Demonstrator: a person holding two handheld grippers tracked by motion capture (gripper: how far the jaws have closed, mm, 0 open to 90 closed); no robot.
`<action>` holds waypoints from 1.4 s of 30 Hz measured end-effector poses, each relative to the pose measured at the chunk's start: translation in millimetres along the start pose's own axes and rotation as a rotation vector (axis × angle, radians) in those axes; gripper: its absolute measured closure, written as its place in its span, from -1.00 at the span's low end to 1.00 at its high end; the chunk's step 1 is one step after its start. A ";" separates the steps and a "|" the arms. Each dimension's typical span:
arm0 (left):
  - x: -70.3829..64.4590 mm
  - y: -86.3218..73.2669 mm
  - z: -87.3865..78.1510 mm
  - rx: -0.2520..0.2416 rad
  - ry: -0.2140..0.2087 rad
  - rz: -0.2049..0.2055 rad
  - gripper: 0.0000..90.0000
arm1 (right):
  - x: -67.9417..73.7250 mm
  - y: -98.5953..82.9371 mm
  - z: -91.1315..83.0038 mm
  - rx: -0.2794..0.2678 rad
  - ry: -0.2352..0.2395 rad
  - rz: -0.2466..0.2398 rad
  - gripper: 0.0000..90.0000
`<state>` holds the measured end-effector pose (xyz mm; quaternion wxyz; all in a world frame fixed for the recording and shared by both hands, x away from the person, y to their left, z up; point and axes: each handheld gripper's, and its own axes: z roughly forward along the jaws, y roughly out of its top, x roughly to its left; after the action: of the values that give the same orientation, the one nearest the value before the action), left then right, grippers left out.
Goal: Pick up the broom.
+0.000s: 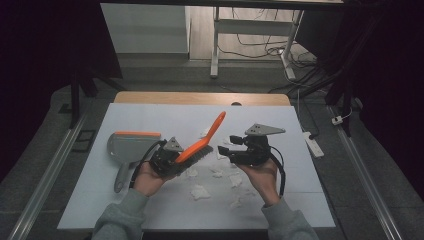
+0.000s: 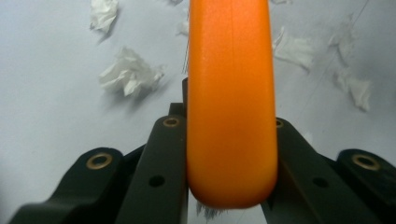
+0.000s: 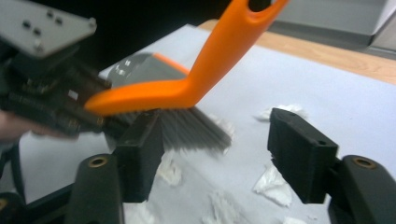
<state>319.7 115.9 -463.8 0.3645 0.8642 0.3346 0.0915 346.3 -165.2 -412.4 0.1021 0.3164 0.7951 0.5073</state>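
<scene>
Orange-backed brush (image 1: 200,144) | grey bristles | angled handle | seemingly plastic | left gripper (image 1: 167,159) clamps it

We log: dim room, dark edges | table (image 1: 150,112) evenly lit, soft shadows | gripper views blurred close in.

Orange brush (image 1: 202,141) with grey bristles, clamped at head end, handle tilted up-right above scattered white paper scraps (image 1: 199,192).
</scene>
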 end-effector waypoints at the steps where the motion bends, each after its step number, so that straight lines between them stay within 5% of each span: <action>1: 1.1 -0.6 -1.2 0.006 0.003 0.011 0.78 | 0.0 0.0 0.0 0.000 0.000 0.000 -0.21; 11: 1.7 -2.6 -1.3 0.052 0.015 0.037 0.78 | -3.3 -1.3 -1.6 0.102 0.035 -0.101 -0.22; 18: -5.0 -0.2 0.4 0.070 -0.038 0.068 0.78 | 2.9 2.1 -3.3 0.121 0.050 -0.146 -0.21; 27: -9.2 11.3 2.8 0.167 -0.068 0.153 0.78 | 15.6 11.1 -13.7 0.141 0.051 -0.236 -0.21; 34: -13.1 22.4 3.0 0.221 -0.089 0.220 0.78 | 13.8 13.1 -15.2 0.161 0.074 -0.252 -0.21; 42: -28.5 35.9 11.4 0.325 -0.119 0.344 0.78 | 22.2 11.0 -7.0 0.250 0.074 -0.362 -0.26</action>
<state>321.0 72.7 -444.7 0.2190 0.9595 0.1709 0.0461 330.1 -153.8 -396.0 0.1221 0.1600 0.8988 0.3894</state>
